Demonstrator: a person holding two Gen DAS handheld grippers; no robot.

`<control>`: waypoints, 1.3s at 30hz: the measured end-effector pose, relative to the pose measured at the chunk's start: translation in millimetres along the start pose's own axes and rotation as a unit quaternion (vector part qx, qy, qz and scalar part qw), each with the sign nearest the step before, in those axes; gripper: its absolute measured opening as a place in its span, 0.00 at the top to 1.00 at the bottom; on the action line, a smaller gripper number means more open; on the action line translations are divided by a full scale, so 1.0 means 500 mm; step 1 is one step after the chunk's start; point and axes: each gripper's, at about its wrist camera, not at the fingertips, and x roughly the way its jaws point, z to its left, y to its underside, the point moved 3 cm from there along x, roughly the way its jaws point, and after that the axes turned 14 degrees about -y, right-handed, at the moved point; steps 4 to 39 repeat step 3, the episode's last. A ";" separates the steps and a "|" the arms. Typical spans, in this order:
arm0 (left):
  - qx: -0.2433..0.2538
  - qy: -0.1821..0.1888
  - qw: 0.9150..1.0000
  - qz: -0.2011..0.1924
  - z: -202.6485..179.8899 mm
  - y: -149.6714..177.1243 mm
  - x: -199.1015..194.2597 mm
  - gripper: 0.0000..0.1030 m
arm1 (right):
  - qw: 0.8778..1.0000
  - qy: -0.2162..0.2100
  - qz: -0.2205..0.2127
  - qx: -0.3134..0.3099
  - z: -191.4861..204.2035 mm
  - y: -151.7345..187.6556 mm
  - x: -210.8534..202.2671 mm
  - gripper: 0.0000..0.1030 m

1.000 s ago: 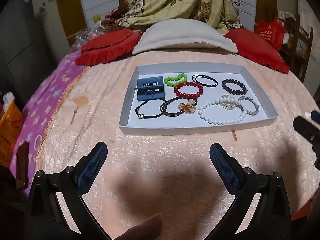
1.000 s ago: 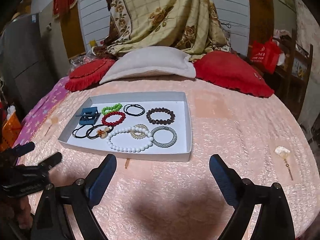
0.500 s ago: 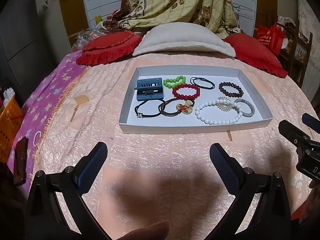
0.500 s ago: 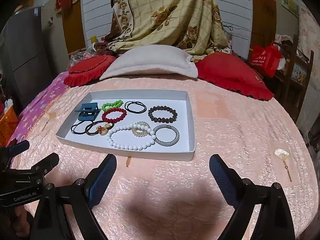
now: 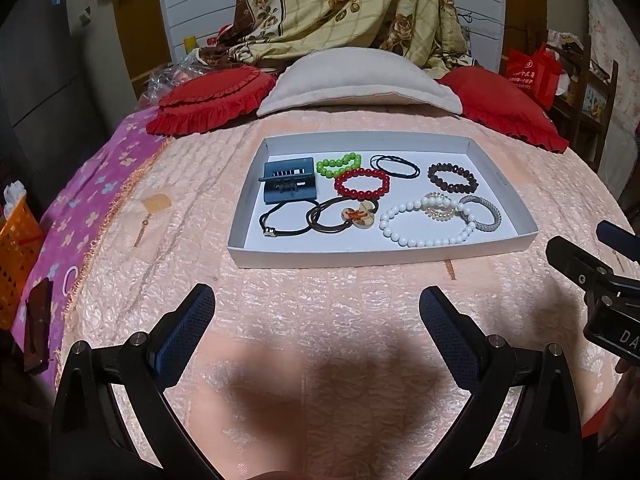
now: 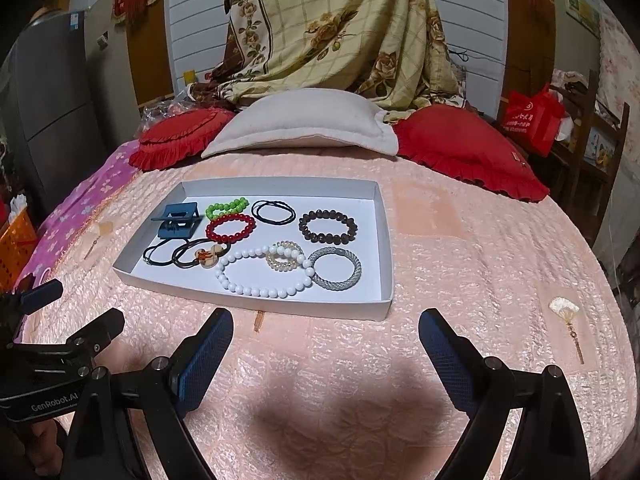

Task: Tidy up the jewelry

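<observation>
Right now both grippers hover low over the bed (image 5: 320, 320), a little before the white tray (image 5: 380, 254), and neither one touches anything. On the left gripper (image 5: 318, 312) the fingers stand wide apart with nothing between them, and on the right gripper (image 6: 326, 338) the fingers are also wide and empty. All the jewelry lies inside the tray, which rests flat on the peach bedcover. At its far left side there is a dark blue hair clip (image 5: 289, 186), and just beside it a green bead bracelet (image 5: 338, 164) and a red bead bracelet (image 5: 362, 184) that touch each other. A thin black cord loop (image 5: 395, 166) and a dark brown bead bracelet (image 5: 452, 178) lie further right. Nearer to the front edge are two black cords (image 5: 304, 220) with a round pendant (image 5: 358, 216), then a long white bead necklace (image 5: 424, 224) that overlaps a small pale bead bracelet (image 5: 440, 208) and touches a grey woven bangle (image 5: 482, 214). Behind the tray a beige pillow (image 5: 356, 80) lies between two red cushions (image 5: 212, 98).
</observation>
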 end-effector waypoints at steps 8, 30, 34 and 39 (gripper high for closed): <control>0.002 0.002 1.000 -0.005 -0.001 -0.001 -0.004 0.01 | 1.000 0.001 0.000 -0.002 0.001 0.000 0.000 0.10; 0.002 0.002 1.000 -0.005 -0.001 -0.001 -0.004 0.01 | 1.000 0.001 0.000 -0.002 0.001 0.000 0.000 0.10; 0.002 0.002 1.000 -0.005 -0.001 -0.001 -0.004 0.01 | 1.000 0.001 0.000 -0.002 0.001 0.000 0.000 0.10; 0.002 0.002 1.000 -0.005 -0.001 -0.001 -0.004 0.01 | 1.000 0.001 0.000 -0.002 0.001 0.000 0.000 0.10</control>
